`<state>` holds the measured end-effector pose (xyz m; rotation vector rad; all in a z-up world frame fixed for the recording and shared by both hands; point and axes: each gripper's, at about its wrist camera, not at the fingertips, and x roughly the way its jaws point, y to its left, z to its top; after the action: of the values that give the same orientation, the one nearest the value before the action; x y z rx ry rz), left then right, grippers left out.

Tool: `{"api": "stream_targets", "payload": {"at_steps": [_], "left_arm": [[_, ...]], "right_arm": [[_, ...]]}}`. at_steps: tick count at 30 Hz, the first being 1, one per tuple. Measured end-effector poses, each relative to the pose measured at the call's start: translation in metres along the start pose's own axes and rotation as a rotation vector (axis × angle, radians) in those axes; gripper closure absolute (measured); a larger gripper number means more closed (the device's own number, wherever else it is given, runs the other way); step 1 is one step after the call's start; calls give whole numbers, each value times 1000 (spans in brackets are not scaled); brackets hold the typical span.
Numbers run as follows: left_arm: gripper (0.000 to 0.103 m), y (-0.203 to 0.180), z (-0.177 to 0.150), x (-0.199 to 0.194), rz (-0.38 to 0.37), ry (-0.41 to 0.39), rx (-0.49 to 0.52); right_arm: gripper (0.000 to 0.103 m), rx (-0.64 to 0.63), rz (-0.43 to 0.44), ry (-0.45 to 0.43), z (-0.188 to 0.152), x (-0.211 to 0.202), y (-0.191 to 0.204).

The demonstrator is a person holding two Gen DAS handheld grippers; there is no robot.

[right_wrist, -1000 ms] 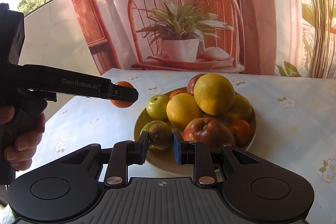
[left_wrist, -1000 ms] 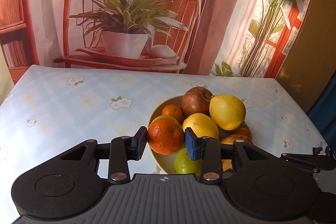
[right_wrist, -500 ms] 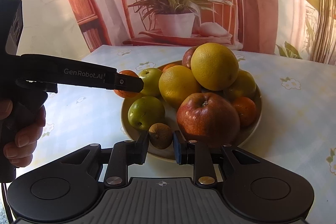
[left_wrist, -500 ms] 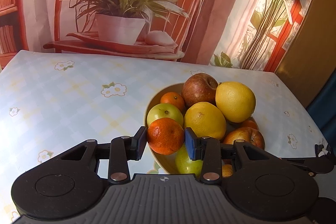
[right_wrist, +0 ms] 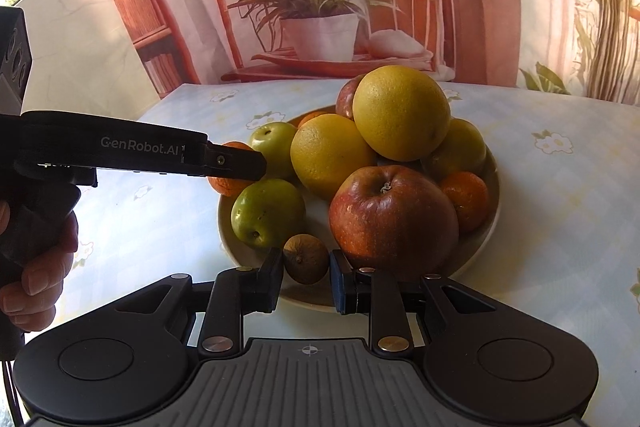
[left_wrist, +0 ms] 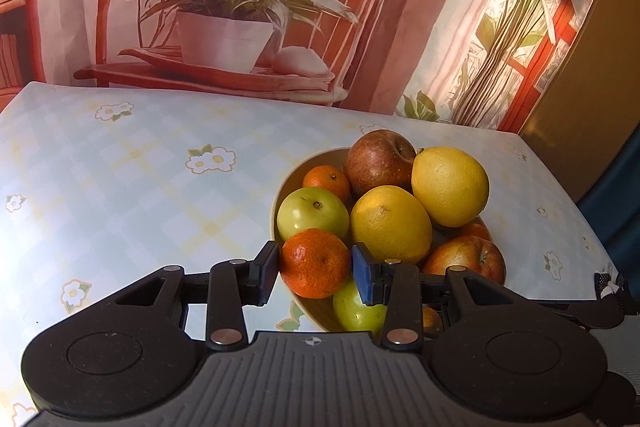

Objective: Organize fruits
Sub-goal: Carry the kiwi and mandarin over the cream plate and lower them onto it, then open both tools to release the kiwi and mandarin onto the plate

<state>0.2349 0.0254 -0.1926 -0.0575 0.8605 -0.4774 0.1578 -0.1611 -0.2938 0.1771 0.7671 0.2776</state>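
A cream bowl holds several fruits: yellow citrus, red apples, green apples and small mandarins. My left gripper is shut on an orange mandarin at the bowl's near-left rim. In the right wrist view it reaches in from the left with that mandarin mostly hidden. My right gripper is shut on a small brown fruit over the bowl's front edge.
The bowl stands on a table with a pale blue flowered cloth. A printed backdrop of a chair and potted plant hangs behind the far edge. A hand holds the left gripper's handle.
Both grippers have moved closer to the bowl and lower, still holding their fruits. The mandarin now sits at the bowl's rim; the brown fruit is over the front edge.
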Motion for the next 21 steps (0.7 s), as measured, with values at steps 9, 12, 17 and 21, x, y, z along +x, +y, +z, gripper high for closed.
{"api": "stream_targets", "payload": {"at_steps": [9,12,17,21], "left_arm": [[61,0,1,-3,-4,2,3],[61,0,1,-8,4,-12,5],[61,-3,2,-18,12,-30,9],[61,-4,3,-30,15,-50,8]], "right_arm": [[80,17,-3,2,-1,0,-3],[80,32,-6,0,-1,-2,-3],[79,37,-8,1,-1,-4,-3],[77,44,-7,-4,-1,-9,-3]]}}
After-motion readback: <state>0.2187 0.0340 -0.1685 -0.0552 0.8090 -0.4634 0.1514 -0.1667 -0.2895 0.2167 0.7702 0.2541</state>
